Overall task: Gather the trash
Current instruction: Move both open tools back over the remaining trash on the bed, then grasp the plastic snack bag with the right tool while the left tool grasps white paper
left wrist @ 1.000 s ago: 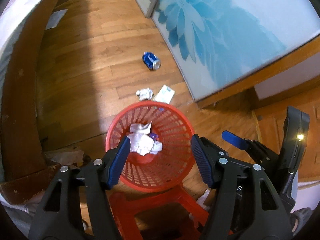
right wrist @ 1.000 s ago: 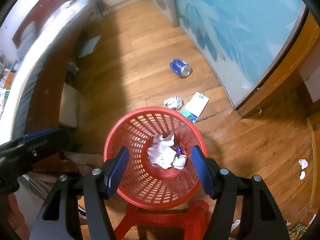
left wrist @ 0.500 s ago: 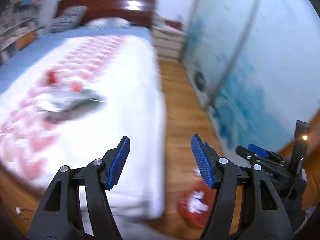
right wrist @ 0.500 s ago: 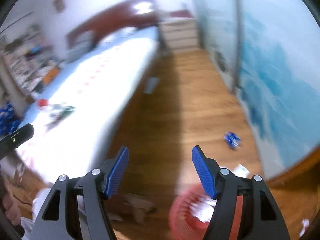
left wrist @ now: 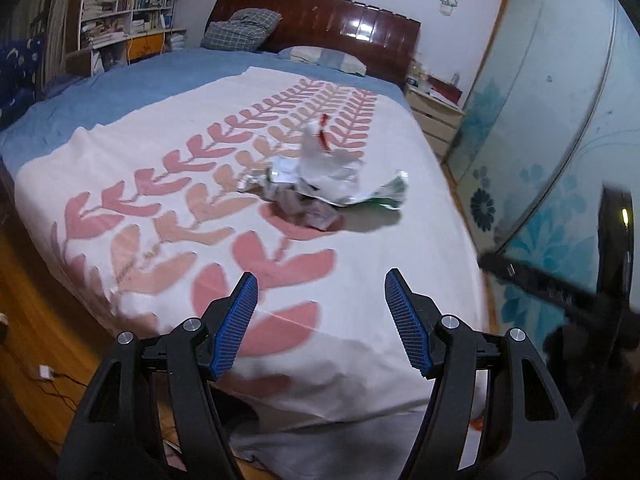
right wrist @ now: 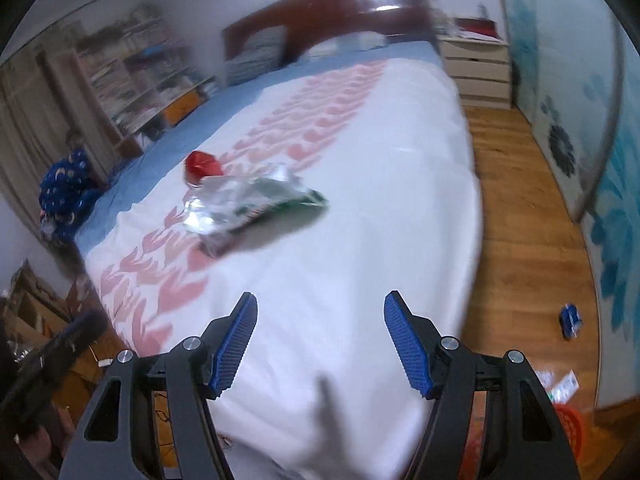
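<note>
Hovering over the foot of a bed (left wrist: 360,368), the left gripper (left wrist: 320,322) has its blue-padded jaws spread wide with nothing between them. At about 12 o'clock from it, near the middle of the white leaf-patterned bedspread (left wrist: 168,184), lies a heap of crumpled wrappers (left wrist: 320,182): silvery and white foil, a green-edged bag at its 3 o'clock side, a streak of red at the top. The heap is well apart from the fingers. A dark headboard (left wrist: 340,20) and pillows sit at the far end, and bookshelves (left wrist: 120,8) stand at 10 o'clock.

From the right wrist view, the right gripper (right wrist: 320,340) likewise stands with jaws apart and empty, above the near edge of the bed. The same wrappers (right wrist: 248,204) lie at about 11 o'clock, blurred, with a red piece (right wrist: 202,164) just beyond them. On the wooden floor (right wrist: 520,220) at 3 o'clock lies a crushed blue can (right wrist: 570,320); lower, around 4 o'clock, lies a small white-and-teal packet (right wrist: 564,388), and the rim of a red basket (right wrist: 568,420) shows near it.
</note>
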Motion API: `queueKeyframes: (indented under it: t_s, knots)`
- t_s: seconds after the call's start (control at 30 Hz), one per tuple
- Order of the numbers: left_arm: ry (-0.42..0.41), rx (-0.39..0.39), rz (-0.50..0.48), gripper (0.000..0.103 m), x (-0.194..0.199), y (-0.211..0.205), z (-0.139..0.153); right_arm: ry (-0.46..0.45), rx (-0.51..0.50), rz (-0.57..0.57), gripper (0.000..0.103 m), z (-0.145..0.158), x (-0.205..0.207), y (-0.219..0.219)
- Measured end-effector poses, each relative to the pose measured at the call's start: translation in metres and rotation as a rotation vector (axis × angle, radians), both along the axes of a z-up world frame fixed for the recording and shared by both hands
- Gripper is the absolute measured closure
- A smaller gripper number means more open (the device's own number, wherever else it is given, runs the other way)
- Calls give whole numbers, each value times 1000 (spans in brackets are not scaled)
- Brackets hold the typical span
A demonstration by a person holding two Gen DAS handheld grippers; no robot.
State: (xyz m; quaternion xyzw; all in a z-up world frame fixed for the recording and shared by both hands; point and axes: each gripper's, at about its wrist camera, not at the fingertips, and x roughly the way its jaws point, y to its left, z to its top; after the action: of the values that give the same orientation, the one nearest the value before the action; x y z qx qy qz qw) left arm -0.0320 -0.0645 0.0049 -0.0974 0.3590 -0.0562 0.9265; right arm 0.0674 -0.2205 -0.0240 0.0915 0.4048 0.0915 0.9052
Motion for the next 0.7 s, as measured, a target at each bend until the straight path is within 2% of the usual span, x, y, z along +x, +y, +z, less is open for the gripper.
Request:
queueKeyframes:
  t_s: [0.2,0.37,0.4,0.43,0.47,0.5,0.53,0.7]
  knots:
    - [7,-19,35,33,16,28,-7,24,55,26,37,-15,76,64]
    - [25,-11,46,32,30,36,-15,109,96,21,42,-49,129,101]
    - [31,-14,49,32,33,37,-17,130,106,16,49,-57,136,102]
    - [36,-18,52,32,36,38,-19,159,107,4,65,-66,146,105]
    - [41,-22,56,32,38,40,-21,179,106,-5,72,-72,150,103]
    - [46,-24,62,32,40,41,-22,195,127,-13,86,-78,153,101]
    - [49,-26,63,32,42,42,-23,195,142,-21,90,-80,153,98]
    - [34,-45,68,30,48,43,-20,138,202,-24,93,-64,123,68]
